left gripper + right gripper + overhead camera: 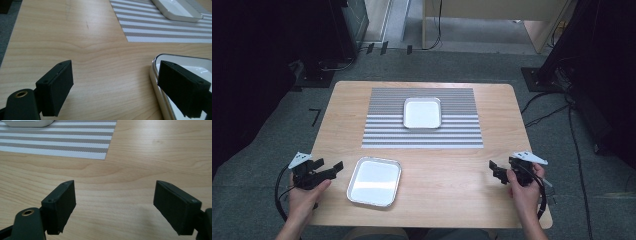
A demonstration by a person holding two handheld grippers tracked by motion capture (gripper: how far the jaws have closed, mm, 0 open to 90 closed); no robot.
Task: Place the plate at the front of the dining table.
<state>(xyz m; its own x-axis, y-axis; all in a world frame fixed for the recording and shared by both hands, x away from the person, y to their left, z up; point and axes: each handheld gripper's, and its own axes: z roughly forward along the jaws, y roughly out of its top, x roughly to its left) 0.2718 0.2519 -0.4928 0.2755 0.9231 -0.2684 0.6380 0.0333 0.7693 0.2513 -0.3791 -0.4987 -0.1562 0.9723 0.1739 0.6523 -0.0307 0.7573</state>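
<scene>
The near tray (374,181) serves as the landmark: a shallow metal tray with a white inside, lying on the bare wood of the table (447,170) near the person's edge, left of centre.

Just left of the near tray, the left gripper (333,168) hovers low with its jaws spread wide and nothing between them. In the left gripper view its right jaw sits over the tray's left rim (156,82) while its left jaw hangs above bare wood, so the tray's edge lies inside the gap but is not touched as far as can be seen.

Beyond the near tray, toward the far side, the striped placemat (422,132) lies flat, and on its far half rests a second tray (422,112) of the same kind, well apart from the near one.

Well to the right of the near tray, the right gripper (493,168) is held over bare wood, jaws also wide and empty; its own view shows the corner of the placemat (100,150) ahead of it.

By judgement, the work is at its start: the left gripper is lining up on the near tray's left rim. The next move seems to call for lowering that gripper so one jaw slips under or inside the thin rim, then closing gently, since the tray looks light and could slide on the smooth wood
</scene>
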